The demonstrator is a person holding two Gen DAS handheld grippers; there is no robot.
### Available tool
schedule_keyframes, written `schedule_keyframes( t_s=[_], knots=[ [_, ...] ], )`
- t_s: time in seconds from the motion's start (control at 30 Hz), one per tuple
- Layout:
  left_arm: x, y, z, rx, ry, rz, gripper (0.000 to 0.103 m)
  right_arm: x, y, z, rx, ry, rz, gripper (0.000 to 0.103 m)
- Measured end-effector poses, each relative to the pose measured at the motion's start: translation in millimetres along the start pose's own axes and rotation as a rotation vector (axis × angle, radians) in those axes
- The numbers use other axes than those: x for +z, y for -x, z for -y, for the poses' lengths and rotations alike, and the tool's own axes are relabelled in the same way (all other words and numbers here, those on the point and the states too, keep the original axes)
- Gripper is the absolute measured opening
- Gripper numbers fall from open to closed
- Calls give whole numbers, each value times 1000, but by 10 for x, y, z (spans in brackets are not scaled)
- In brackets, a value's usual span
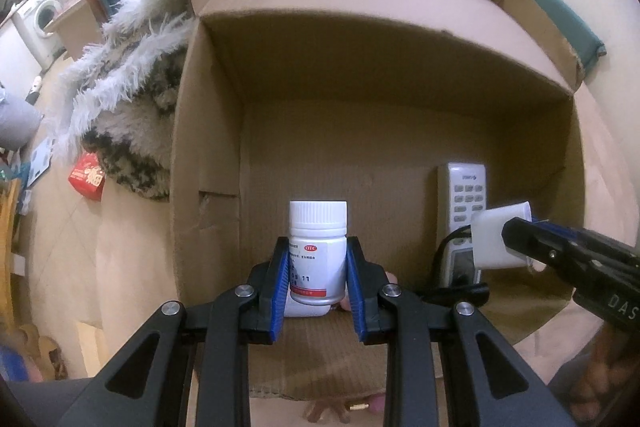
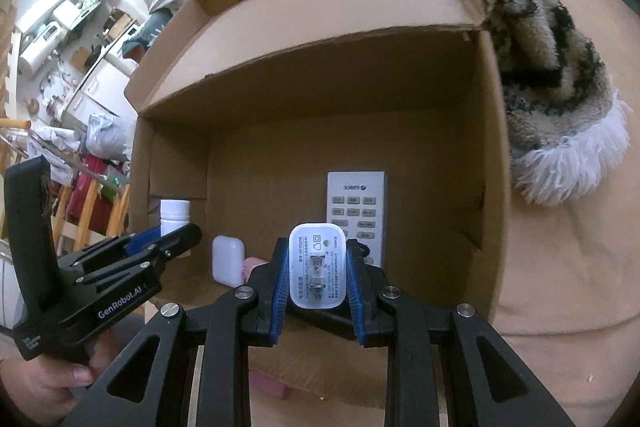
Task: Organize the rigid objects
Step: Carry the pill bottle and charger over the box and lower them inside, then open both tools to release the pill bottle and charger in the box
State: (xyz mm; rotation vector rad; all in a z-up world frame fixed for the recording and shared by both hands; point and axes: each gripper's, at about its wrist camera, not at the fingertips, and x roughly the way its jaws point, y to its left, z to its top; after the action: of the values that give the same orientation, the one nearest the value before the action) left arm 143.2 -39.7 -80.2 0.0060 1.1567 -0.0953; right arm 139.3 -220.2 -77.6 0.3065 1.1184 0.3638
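Here the white pill bottle [image 1: 318, 251] stands upright between the blue pads of the left gripper [image 1: 318, 267], which press its labelled sides just below the ribbed cap; the cap rises clear above the fingertips. Bottle and gripper sit at the mouth of the cardboard box [image 1: 208, 155], which lies on its side with its opening toward the cameras. Under the bottle's base a small white case [image 2: 228, 261] rests on the box floor (seen whole only from the right wrist, where it lies between the two grippers), with something pink [image 2: 252, 264] just beside it, too hidden to name.

The white charger plug [image 2: 318, 269] is pinched across its width by the right gripper [image 2: 318, 275], its two metal prongs and printed face turned back to the camera. From the left wrist the same plug [image 1: 500, 239] shows as a white block at the tip of the right gripper [image 1: 516, 239], held to the right of the bottle and apart from it. A black cable [image 1: 452, 283] curls on the box floor below it.

Behind the plug a white remote control [image 2: 356, 211] lies flat on the box floor, reaching toward the back wall. A furry patterned throw [image 2: 552, 67] drapes against the box's outer side.
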Motion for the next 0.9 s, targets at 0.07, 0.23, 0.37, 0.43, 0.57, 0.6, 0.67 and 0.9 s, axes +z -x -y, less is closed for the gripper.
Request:
schedule_keyframes(
  t_s=[0.07,0.23,0.37,0.43,0.57,0.6,0.67,0.9],
  knots=[
    [-16,-40,22,7,-2,-8,24,5,-45,-2,-2,-4,-12,28],
    [-5,-93,95,18,-2,-16,24,29,-135,-9,-13,-8,-32,28],
    [1,-140,144,28,-11,-17,24,53,-177,-1,-20,-12,-38,28],
    [-2,-151,164,29,-12,-17,24,64,-194,6,-22,-17,-41,28],
    [-14,-148,192,45,-24,-15,24,70,-245,-8,-52,-18,-46,28],
    [-13,-150,206,52,-26,-11,24,70,-255,-2,-53,-25,-49,28],
    [-9,-131,200,55,-22,-13,24,74,-255,-8,-51,-33,-43,28],
    [-8,-15,252,26,-34,7,56,98,-145,-182,-13,18,20,66]
  ],
)
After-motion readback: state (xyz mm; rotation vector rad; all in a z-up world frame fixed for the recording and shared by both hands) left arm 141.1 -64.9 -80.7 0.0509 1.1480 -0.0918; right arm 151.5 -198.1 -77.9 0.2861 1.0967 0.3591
